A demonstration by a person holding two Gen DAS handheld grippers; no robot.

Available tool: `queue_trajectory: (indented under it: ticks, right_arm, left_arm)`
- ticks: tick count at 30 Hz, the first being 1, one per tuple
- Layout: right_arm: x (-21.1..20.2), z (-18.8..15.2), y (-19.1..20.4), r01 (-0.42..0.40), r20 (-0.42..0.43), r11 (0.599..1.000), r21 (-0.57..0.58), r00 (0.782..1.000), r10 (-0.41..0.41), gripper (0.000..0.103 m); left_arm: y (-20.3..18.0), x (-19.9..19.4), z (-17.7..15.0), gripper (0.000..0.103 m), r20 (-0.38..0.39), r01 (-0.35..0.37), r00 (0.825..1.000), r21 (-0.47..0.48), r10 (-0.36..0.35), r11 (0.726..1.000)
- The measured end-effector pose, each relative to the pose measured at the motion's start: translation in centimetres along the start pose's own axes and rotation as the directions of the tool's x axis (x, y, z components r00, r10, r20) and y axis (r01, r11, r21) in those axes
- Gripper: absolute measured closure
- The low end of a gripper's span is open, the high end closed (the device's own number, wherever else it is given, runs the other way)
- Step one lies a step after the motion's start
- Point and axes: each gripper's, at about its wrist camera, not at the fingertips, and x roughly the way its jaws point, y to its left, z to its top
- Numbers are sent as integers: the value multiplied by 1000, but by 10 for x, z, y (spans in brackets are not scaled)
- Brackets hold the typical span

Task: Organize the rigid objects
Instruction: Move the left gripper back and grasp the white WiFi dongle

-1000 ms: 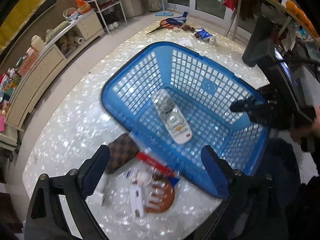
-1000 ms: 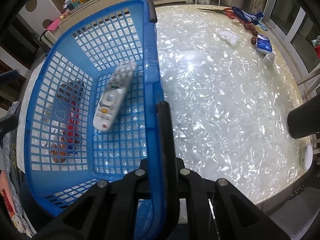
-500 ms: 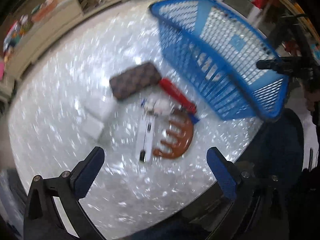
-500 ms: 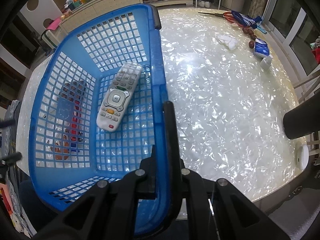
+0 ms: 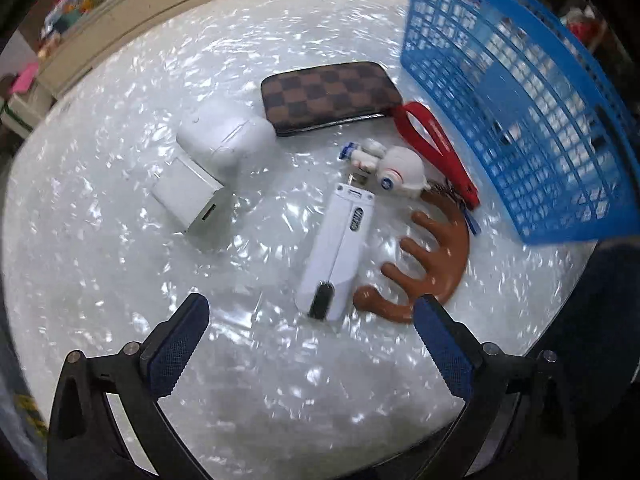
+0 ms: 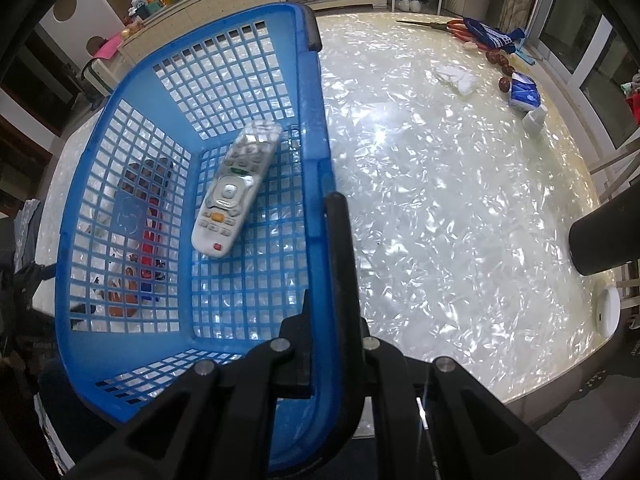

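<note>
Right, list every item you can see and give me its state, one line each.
left gripper: open, empty, above the table
right gripper: shut on the blue basket rim
remote control: lying in the basket, buttons up
checkered wallet: closed, flat on the table
white rectangular device: lying flat beside the brown comb
white charger block: on the table

A white remote point(image 6: 234, 190) lies face-up in the blue basket point(image 6: 312, 152).

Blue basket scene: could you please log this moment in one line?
left gripper: open above white device | right gripper: shut on blue basket rim | remote: in basket
</note>
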Motion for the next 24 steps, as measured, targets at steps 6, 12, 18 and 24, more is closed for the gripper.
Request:
queue_trajectory:
  ticks: [6, 12, 18, 24]
  right_arm:
    - [2, 3, -2, 3, -7, 1000, 1, 1000, -3, 98]
    - [5, 5, -3, 8, -13, 1000, 1, 1000, -8, 98]
    - [7, 6, -2, 12, -17, 1000, 1, 1000, -12, 98]
    - [6, 7, -2, 11, -19, 1000, -2, 1000, -11, 98]
  left_arm:
    - [7, 16, 9, 1, 5, -8, 1000, 28, 8, 1000]
    - [7, 33, 28, 1, -5, -19, 1000, 69, 20, 997]
    - [11, 49, 47, 16, -13, 8, 1000, 69, -7, 998]
    - [1, 56, 52, 20, -7, 16, 1000, 137, -15, 990]
